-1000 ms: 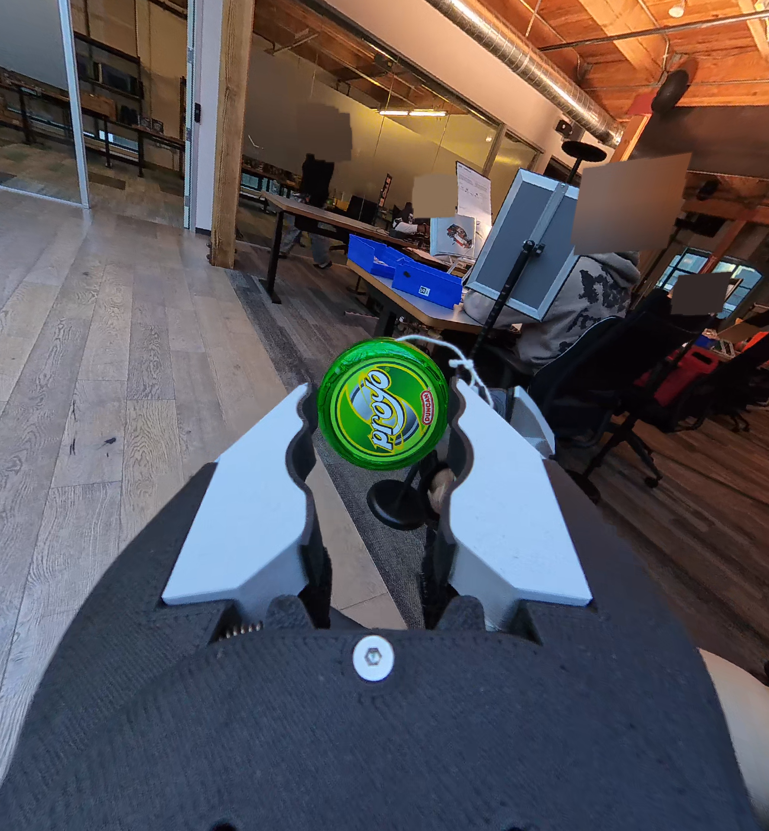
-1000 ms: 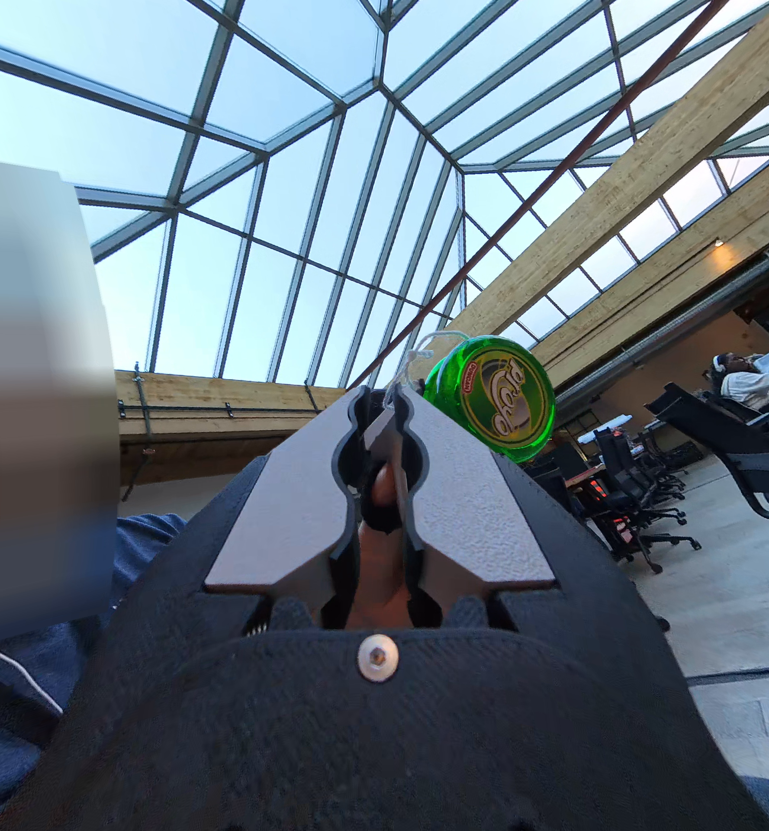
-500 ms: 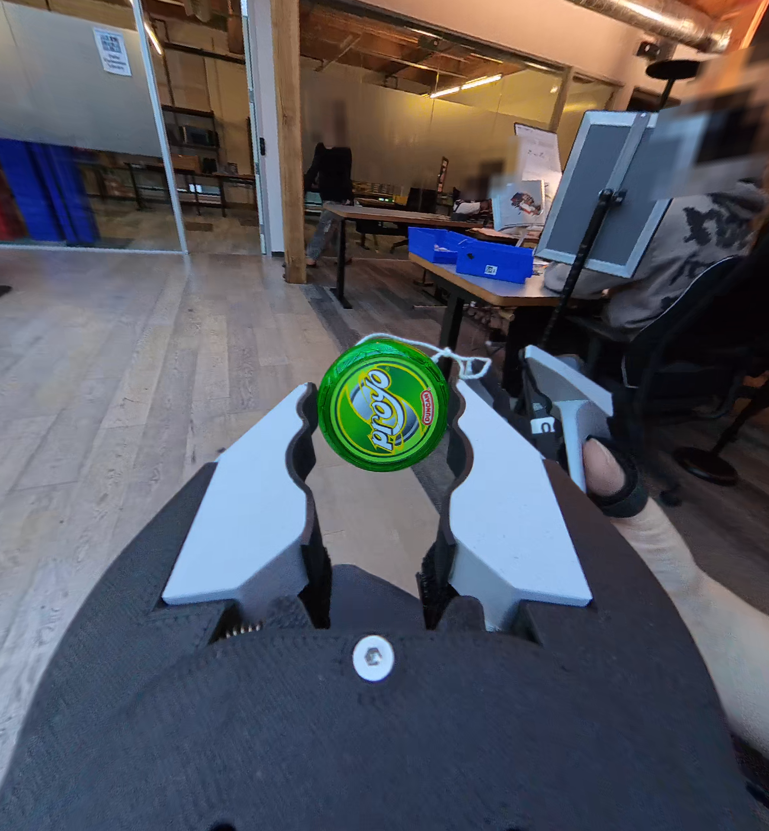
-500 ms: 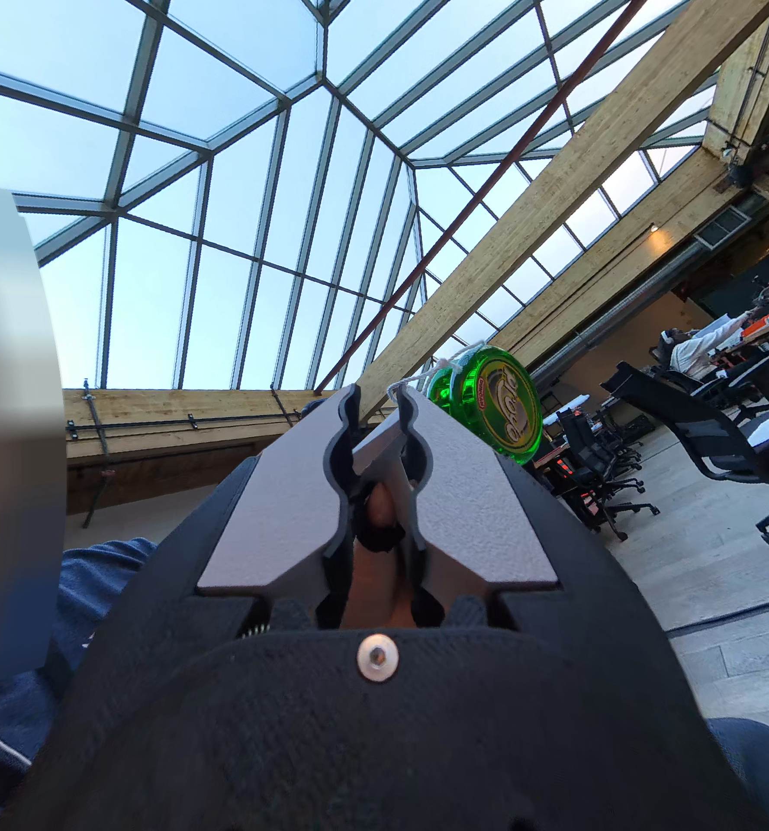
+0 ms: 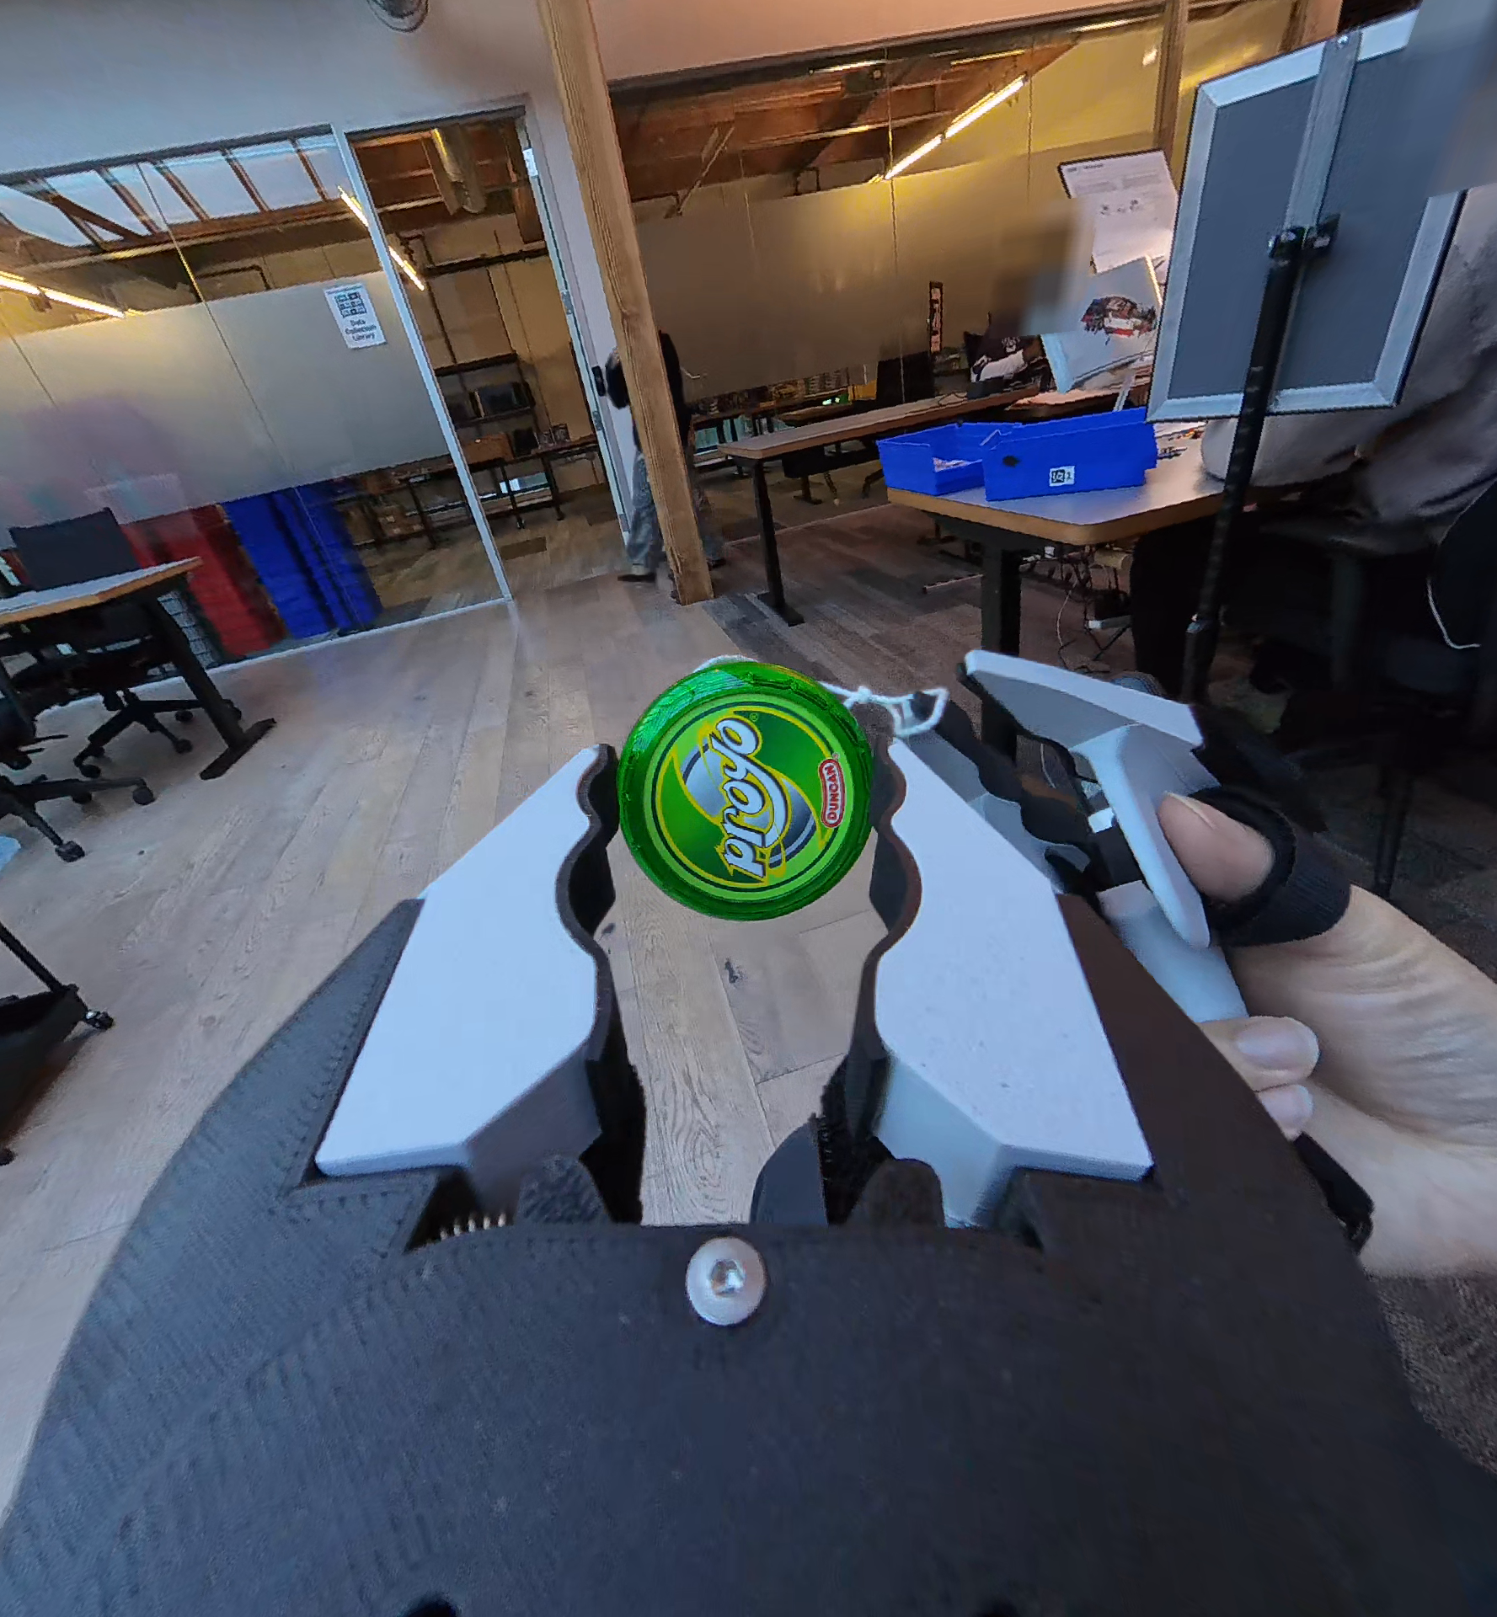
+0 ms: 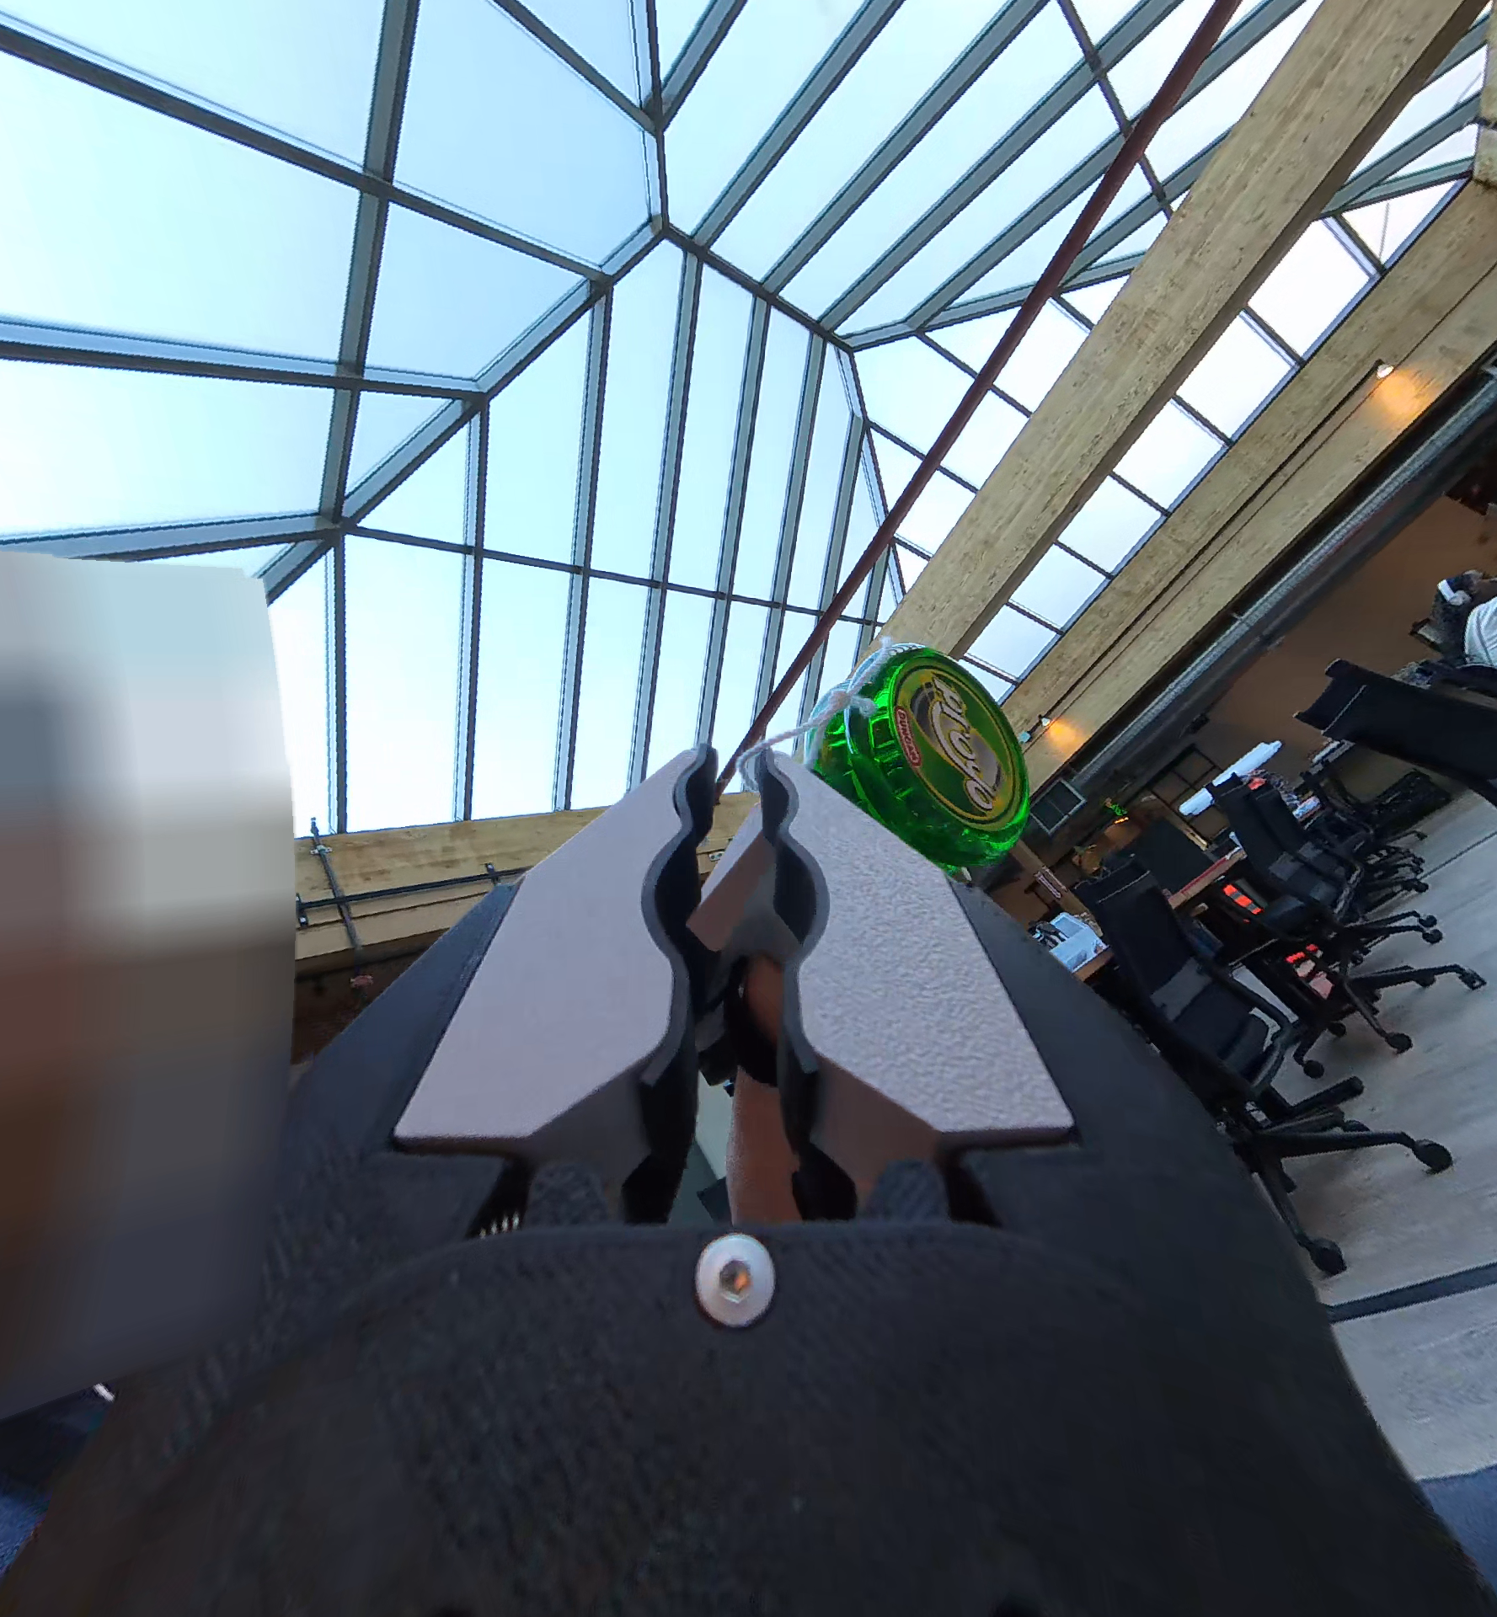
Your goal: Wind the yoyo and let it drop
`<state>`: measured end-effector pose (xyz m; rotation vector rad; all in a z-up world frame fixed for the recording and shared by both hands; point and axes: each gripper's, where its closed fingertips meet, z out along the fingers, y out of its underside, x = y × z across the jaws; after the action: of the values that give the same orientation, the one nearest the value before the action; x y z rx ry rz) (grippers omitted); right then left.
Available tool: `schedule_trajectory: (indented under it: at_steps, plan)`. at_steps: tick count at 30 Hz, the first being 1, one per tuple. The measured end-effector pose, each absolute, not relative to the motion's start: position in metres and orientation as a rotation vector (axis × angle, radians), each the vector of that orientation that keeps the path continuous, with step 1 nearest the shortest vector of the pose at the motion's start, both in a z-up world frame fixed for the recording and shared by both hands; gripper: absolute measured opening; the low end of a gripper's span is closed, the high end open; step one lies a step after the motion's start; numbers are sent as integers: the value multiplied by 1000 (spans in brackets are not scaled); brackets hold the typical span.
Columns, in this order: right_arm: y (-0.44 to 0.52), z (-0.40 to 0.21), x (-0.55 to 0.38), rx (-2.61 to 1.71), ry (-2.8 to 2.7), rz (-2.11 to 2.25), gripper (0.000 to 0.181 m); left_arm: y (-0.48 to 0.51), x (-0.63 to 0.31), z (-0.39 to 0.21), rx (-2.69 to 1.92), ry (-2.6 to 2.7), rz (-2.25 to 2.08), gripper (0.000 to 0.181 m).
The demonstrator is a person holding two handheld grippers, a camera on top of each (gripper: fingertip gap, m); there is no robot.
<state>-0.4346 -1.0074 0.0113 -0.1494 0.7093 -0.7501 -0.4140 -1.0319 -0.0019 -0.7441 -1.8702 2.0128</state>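
A green yoyo (image 5: 745, 787) sits flat-face toward the camera between the fingertips of my left gripper (image 5: 745, 770), which is shut on its rim above the wood floor. Its white string (image 5: 889, 704) runs from the top of the yoyo to the right. There it meets the tip of my right gripper (image 5: 959, 700), held by a hand. In the right wrist view my right gripper (image 6: 736, 770) points up at a skylight, its tips nearly together on the string (image 6: 780, 744). The yoyo (image 6: 920, 770) is just right of them.
A wooden post (image 5: 631, 350) stands ahead. A desk with blue bins (image 5: 1068, 464) and a seated person (image 5: 1427, 367) behind a grey panel on a stand (image 5: 1305, 227) are at the right. A desk and office chairs (image 5: 71, 682) are at the left. More chairs (image 6: 1252, 945) line the right.
Both grippers have swung and the left view has panned left and up. The right gripper and hand now show more fully beside the left gripper. The yoyo stays gripped, and a little more string shows.
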Motion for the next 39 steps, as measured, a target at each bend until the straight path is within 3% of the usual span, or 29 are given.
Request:
schedule_trajectory:
  at_steps: [22, 39]
  plan:
    - [-1010, 11, -437, -164, 710, -789, 11, -1029, -423, -2, -686, -1828, 1919, 57]
    - [-1011, 10, -438, -141, 691, -768, 4, -1029, -428, -11, -769, -1869, 1959, 56]
